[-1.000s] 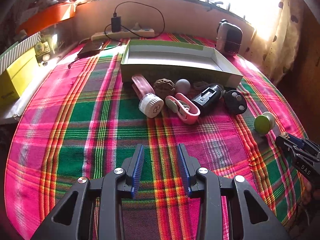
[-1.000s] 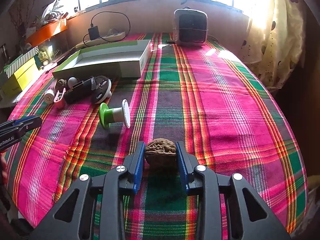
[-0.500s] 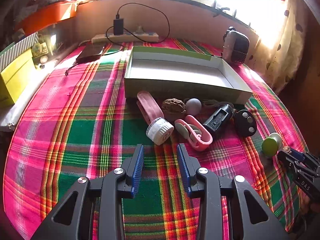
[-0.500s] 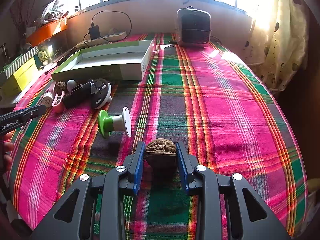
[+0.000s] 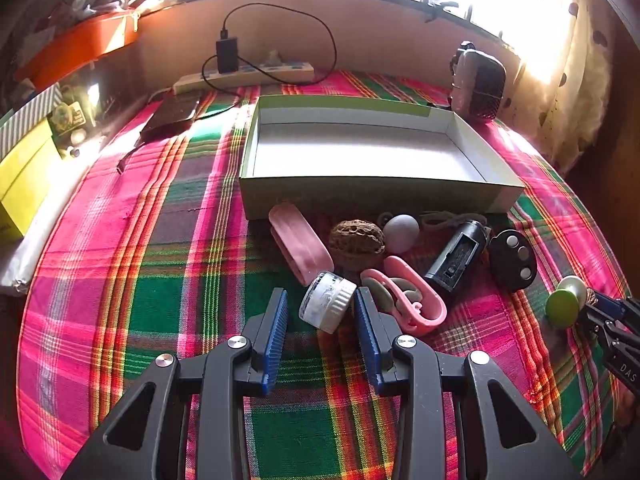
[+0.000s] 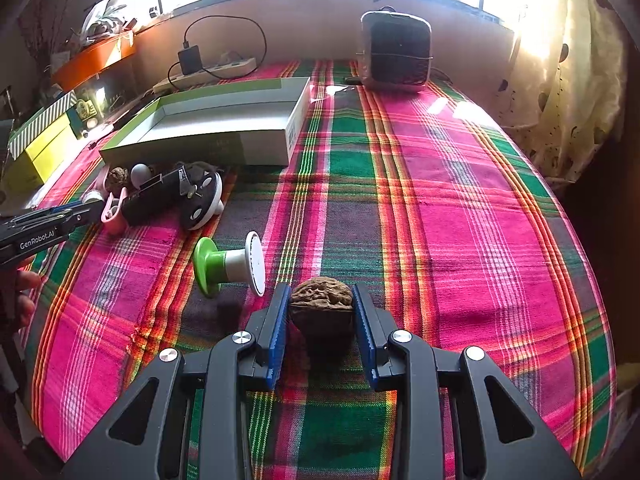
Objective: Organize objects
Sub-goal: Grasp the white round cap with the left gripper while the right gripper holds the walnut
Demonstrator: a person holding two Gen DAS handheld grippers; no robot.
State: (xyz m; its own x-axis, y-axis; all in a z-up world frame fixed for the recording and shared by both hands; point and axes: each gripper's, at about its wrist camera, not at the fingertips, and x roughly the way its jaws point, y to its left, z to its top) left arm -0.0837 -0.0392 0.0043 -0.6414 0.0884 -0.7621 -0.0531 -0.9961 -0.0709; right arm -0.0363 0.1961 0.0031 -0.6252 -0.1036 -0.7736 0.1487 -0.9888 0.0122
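Left gripper (image 5: 320,312) stands open around the small white jar (image 5: 327,307), just before the box (image 5: 372,196). Right gripper (image 6: 321,312) clamps a walnut (image 6: 321,300). Jar likely light, rigid, smooth; grip its ribbed lid.

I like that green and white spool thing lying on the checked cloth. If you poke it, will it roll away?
Probably yes. The green and white plastic spool lies on its side on two round discs, so a nudge would likely roll it, curving since the discs look unequal. It looks hard and light. The soft plaid tablecloth might slow it a bit.
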